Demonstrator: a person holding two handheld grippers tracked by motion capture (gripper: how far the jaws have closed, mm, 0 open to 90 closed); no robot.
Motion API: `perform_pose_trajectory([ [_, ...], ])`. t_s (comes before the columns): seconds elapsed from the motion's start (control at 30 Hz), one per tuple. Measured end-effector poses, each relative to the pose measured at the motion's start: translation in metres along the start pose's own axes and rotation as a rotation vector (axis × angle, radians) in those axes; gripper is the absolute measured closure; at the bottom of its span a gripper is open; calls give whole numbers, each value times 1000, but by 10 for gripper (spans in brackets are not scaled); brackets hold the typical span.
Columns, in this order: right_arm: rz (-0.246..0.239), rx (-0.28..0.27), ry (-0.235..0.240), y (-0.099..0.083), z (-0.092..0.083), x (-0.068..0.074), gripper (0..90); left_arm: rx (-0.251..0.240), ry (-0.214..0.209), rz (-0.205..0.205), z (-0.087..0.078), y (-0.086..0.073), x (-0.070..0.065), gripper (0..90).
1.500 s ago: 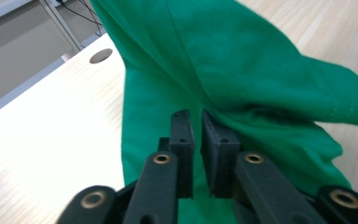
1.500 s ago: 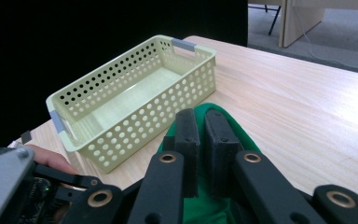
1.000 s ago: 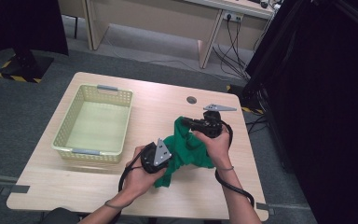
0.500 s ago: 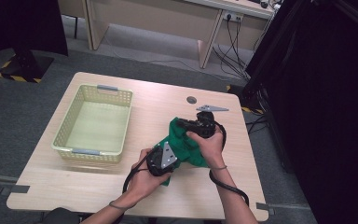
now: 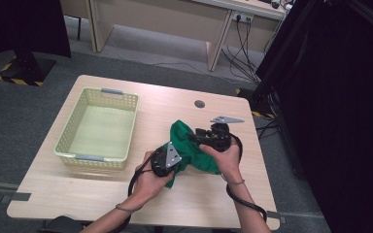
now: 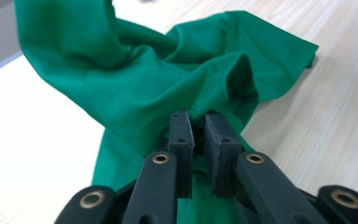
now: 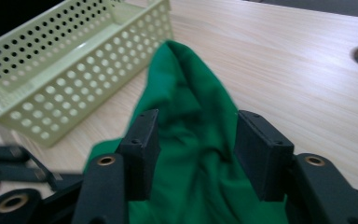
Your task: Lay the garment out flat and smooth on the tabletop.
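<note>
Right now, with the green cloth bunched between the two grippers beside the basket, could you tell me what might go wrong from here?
The left gripper, whose jaws have just been closing, pinches only a thin hem fold of the crumpled green cloth; a pull could slip it free. The right gripper has just been opening, its pads standing off the cloth between them, so that side may sag onto the light wooden table. A hanging end could also snag the rim of the pale yellow perforated plastic basket.

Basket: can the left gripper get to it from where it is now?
Probably yes. The basket sits apart to the left of the left gripper, with bare table between. But that gripper is shut on the green cloth, which would drag along.
</note>
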State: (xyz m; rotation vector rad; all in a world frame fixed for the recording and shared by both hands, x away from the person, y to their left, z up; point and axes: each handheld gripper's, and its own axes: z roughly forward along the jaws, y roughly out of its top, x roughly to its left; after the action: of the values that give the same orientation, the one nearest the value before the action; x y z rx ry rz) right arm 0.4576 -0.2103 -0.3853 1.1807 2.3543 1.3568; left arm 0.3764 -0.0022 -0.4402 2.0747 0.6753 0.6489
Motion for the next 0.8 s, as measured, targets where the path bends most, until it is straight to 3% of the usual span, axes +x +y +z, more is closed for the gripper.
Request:
perform_pose_trajectory([
  [0.17, -22, 16, -23, -20, -23, -16, 457, -18, 18, -8, -3, 4, 6, 828],
  [0.3, -55, 79, -3, -41, -28, -20, 419, -19, 29, -12, -4, 6, 10, 825],
  [0.4, -84, 123, 8, -55, -25, -19, 409, -12, 35, -16, -2, 5, 13, 821],
  [0.53, -160, 177, -14, -69, -14, -13, 396, -6, 42, -21, -2, 4, 14, 816],
  [0.7, -253, 194, -38, -73, -2, -4, 399, -2, 44, -17, -3, 4, 15, 809],
  [0.8, -285, 183, -24, -72, 1, 2, 400, 3, 48, -18, -3, 3, 17, 808],
])
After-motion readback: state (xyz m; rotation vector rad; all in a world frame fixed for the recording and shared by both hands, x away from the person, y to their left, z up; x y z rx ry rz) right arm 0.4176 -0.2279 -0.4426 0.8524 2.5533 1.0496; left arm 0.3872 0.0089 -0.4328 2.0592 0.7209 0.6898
